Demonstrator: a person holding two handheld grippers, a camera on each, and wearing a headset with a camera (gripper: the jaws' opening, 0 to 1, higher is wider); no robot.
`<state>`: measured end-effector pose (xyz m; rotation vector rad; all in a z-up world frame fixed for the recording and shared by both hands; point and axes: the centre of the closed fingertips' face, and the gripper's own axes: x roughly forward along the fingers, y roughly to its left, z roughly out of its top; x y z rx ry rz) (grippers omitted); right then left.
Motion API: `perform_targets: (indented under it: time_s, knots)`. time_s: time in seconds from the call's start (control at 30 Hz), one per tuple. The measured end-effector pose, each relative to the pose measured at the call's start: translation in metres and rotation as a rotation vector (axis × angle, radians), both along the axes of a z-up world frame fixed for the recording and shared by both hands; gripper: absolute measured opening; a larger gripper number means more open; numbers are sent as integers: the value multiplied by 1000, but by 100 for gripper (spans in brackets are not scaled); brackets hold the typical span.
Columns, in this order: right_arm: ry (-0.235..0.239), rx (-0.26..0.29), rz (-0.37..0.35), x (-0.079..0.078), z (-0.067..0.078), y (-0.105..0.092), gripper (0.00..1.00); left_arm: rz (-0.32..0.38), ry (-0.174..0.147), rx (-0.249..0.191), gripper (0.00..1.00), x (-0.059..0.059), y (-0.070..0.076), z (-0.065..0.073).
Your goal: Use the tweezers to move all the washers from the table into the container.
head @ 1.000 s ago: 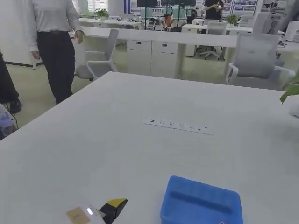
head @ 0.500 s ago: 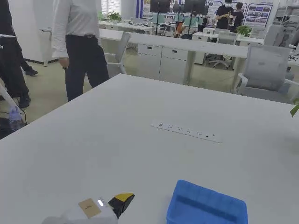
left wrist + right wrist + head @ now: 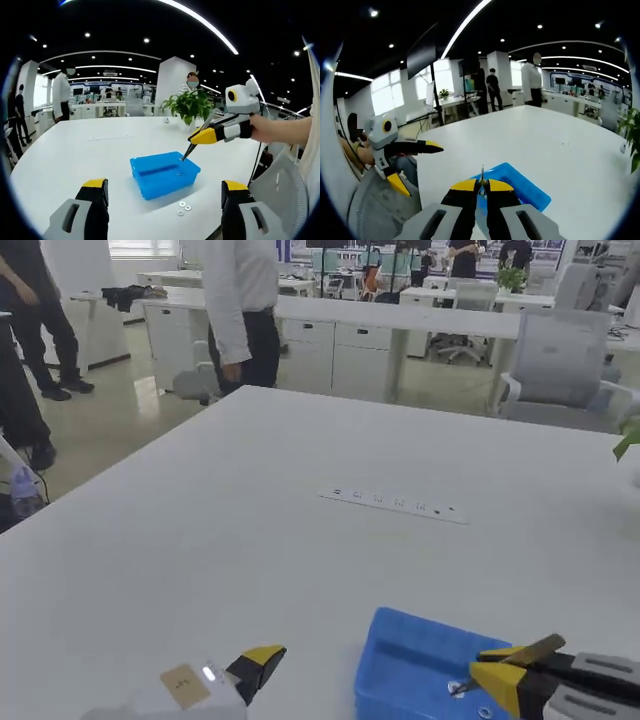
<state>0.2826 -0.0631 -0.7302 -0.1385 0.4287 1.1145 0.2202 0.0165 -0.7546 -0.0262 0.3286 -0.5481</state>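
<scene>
A blue container sits on the white table near the front edge. My right gripper is shut on metal tweezers, whose tips point down into the container's right part. I cannot tell whether the tips hold a washer. One washer lies inside the container. Two or three washers lie on the table just in front of it. My left gripper hovers left of the container, its jaws wide apart and empty. In the right gripper view the tweezers stick out from the shut jaws over the container.
A white power strip lies flat on the table beyond the container. A potted plant stands at the table's far right side. Office chairs and standing people are past the far edge.
My right gripper with the tweezers has come into the head view over the container. The head camera has shifted; a person in a white shirt walks along behind the table.
</scene>
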Motion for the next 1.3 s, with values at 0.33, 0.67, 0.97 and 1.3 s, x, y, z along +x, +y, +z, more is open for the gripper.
perform_targets:
  time_s: [0.33,0.67,0.97,1.3]
  knots:
    - [15,37,-33,32,-10,2,3,4,23,19,96,1,1,-6]
    - [61,46,-56,58,-34,2,3,18,52,29,95,4,4,-11]
    - [74,16,-44,71,-56,10,3,30,62,34,94,6,6,-13]
    - [39,-80,17,69,-75,18,3,49,89,12,94,7,11,-14]
